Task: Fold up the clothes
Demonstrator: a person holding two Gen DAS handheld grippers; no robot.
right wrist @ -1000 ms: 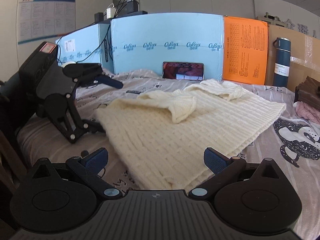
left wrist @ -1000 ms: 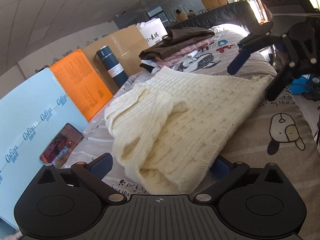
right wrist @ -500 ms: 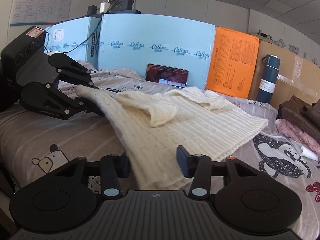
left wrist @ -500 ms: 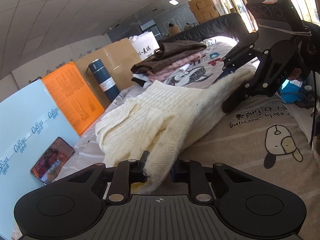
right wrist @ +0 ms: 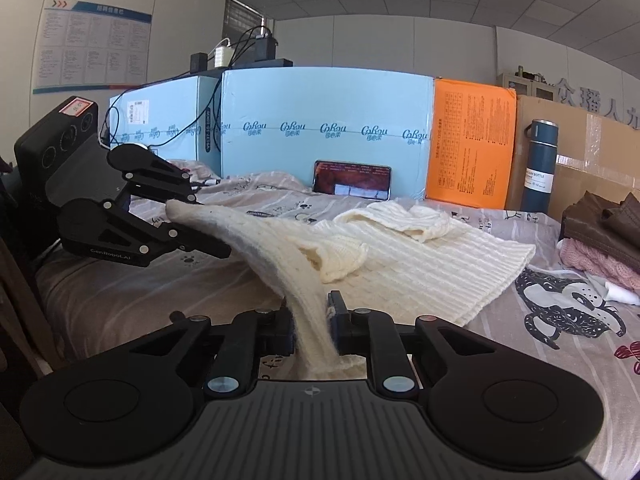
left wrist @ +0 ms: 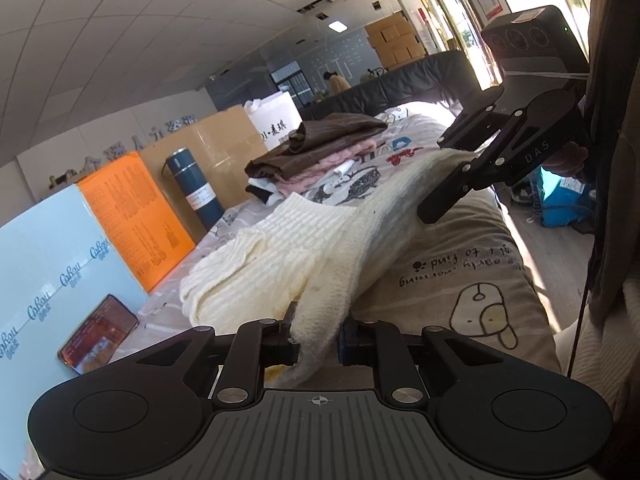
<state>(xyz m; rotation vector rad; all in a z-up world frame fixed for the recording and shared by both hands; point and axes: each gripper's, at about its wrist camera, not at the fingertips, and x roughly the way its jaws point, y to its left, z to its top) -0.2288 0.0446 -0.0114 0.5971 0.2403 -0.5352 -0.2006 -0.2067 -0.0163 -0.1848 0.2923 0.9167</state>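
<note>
A cream knit sweater (left wrist: 320,240) lies on the bed, its near edge lifted off the cover. My left gripper (left wrist: 318,344) is shut on one corner of that edge. My right gripper (right wrist: 310,328) is shut on the other corner of the sweater (right wrist: 400,264). The right gripper also shows in the left wrist view (left wrist: 452,168), and the left gripper shows in the right wrist view (right wrist: 188,216), each pinching its corner. The sweater's sleeves are folded in on top of the body.
A stack of folded brown and pink clothes (left wrist: 320,148) lies at the far end of the bed. A dark blue bottle (right wrist: 540,160), a phone (right wrist: 352,180), blue and orange boards (right wrist: 320,132) and cardboard boxes line the bed's far side. The patterned bed cover (left wrist: 460,276) shows beside the sweater.
Both grippers went from open around the sweater's near edge to shut on its two corners. They have since lifted that edge off the bed.
</note>
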